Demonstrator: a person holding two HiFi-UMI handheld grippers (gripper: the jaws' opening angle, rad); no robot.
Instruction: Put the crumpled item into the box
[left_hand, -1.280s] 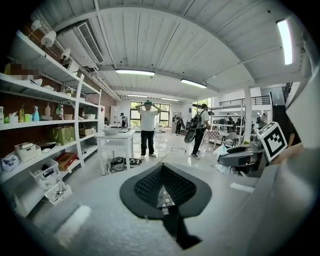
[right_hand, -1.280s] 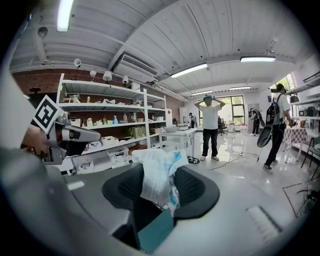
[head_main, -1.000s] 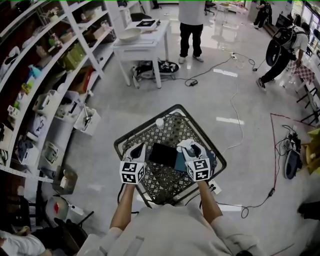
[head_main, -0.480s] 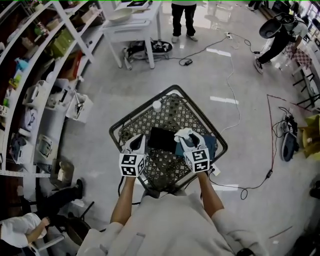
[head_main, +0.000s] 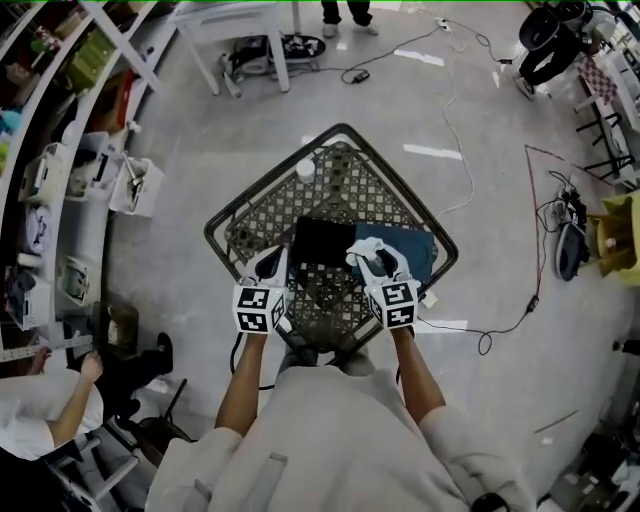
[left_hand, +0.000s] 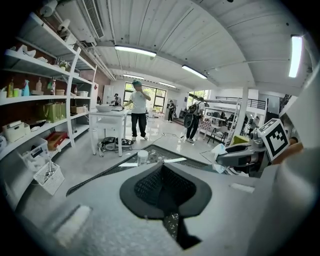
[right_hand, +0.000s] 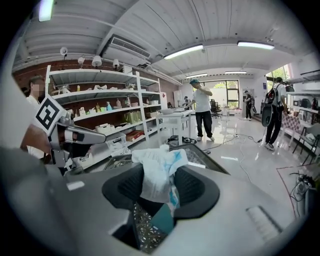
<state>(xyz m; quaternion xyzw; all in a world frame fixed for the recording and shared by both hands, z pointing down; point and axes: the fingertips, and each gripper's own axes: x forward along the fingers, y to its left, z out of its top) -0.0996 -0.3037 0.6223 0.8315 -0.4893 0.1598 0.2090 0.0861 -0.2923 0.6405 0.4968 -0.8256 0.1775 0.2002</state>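
While in jaws of right gripper (right_hand: 160, 189), crumpled white item (right_hand: 157, 169); blue streaks

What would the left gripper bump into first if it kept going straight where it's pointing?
The left gripper tilts downward, so probably the mesh table beside the black box; depth is unclear.

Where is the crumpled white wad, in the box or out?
Out: the crumpled white wad is clamped in the right gripper, beside the black box.
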